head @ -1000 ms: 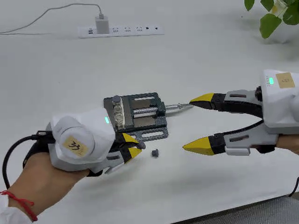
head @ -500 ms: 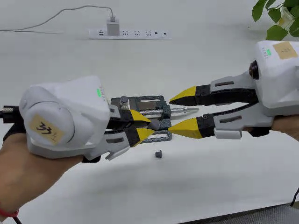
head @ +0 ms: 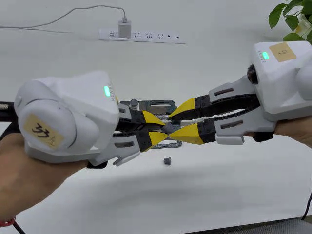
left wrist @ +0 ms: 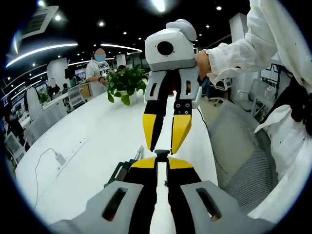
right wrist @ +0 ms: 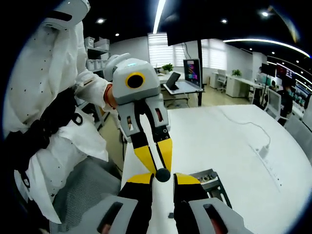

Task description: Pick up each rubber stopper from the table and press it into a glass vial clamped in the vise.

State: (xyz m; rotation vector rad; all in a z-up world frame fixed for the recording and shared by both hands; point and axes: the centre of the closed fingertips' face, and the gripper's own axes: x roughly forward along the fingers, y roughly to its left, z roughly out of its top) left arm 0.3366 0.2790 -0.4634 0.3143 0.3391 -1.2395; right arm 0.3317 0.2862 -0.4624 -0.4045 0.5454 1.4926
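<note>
— Where's the stopper (right wrist: 163,174)?
— Pinched in the left claw (left wrist: 162,161), up off the table (head: 219,195). The right claw (head: 171,126) has a jaw close on each side; gripping or not, I can't tell.
— Pointing which way?
— Too small to say. A second stopper (head: 167,161) lies on the table below, the vise (head: 157,103) behind

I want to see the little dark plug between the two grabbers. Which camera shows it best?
The right gripper view: the stopper sits round and clear at the left gripper's tips. The left gripper view shows just its end; the head view, a grey bit between yellow tips.
</note>
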